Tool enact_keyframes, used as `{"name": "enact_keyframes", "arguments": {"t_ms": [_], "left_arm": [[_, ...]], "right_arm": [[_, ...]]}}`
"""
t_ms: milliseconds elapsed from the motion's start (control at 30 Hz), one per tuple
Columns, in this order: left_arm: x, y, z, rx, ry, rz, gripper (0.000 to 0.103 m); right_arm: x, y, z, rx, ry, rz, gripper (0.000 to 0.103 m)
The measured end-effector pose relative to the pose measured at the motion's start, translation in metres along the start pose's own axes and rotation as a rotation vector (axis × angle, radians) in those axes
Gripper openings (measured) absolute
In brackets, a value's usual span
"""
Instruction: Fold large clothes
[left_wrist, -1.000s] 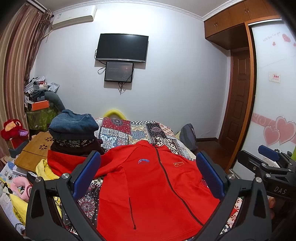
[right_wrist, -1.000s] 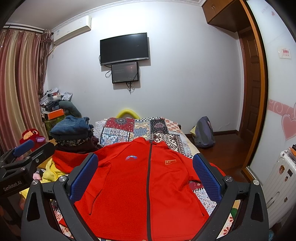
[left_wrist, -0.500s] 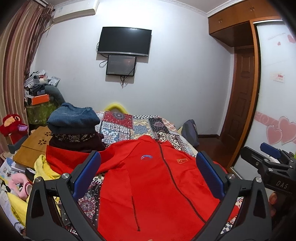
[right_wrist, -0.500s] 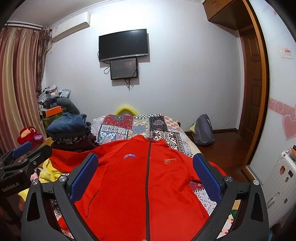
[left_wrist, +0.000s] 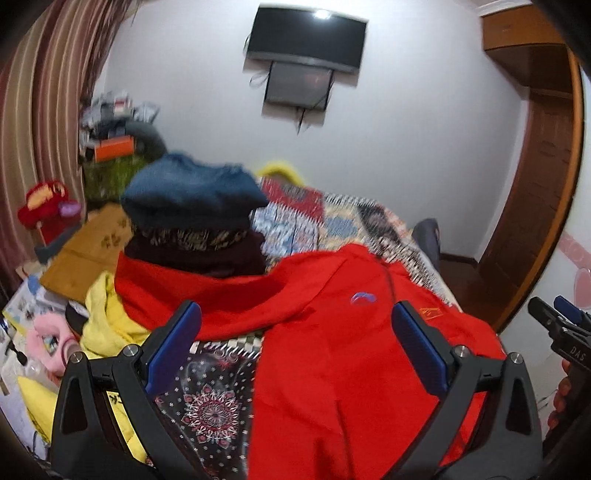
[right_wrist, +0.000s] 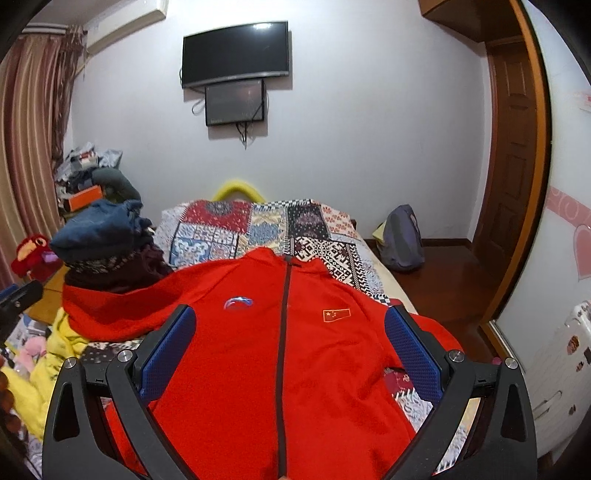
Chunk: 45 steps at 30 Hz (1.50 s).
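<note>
So the red jacket was lying flat, front side up and zipped, on the bed with the patchwork cover. One sleeve stretched out toward the pile of folded clothes, which sat at the jacket's left side. The left gripper was wide apart with nothing between its blue pads, just hanging above the sleeve and chest area. Same for the right gripper: jaws spread, holding nothing, right over the zipper. Left view was pretty blurry.
</note>
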<state>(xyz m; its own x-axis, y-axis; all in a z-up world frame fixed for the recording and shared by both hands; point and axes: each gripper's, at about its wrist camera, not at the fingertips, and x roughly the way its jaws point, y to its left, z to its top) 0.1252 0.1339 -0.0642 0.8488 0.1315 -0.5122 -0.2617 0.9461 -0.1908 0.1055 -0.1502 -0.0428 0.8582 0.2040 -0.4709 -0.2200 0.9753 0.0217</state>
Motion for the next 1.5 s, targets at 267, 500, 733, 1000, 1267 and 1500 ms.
{"name": "enact_keyframes", "arguments": {"t_ms": [267,500,733,1000,1267,1500], "left_arm": [[0.083,0.084,-0.011,-0.189,0.202,-0.032,0.103],[0.151,0.145,-0.041,-0.368,0.359,-0.061,0.093],[0.193,0.198,-0.065,-0.575,0.427,-0.103,0.092],[0.221,0.24,-0.074,-0.654,0.4,-0.054,0.084],[0.24,0.247,-0.074,-0.624,0.383,0.121,0.038],[0.209,0.204,-0.051,-0.444,0.292,0.212,0.009]], "right_arm": [[0.058,-0.001,0.0,-0.048,0.108,0.027,0.102],[0.119,0.0,-0.018,-0.037,0.301,0.102,0.101],[0.158,-0.001,-0.028,-0.039,0.417,0.124,0.101],[0.184,-0.002,-0.031,-0.061,0.461,0.112,0.101],[0.198,0.001,-0.037,-0.084,0.498,0.086,0.101],[0.196,0.0,-0.038,-0.086,0.513,0.084,0.101]]}}
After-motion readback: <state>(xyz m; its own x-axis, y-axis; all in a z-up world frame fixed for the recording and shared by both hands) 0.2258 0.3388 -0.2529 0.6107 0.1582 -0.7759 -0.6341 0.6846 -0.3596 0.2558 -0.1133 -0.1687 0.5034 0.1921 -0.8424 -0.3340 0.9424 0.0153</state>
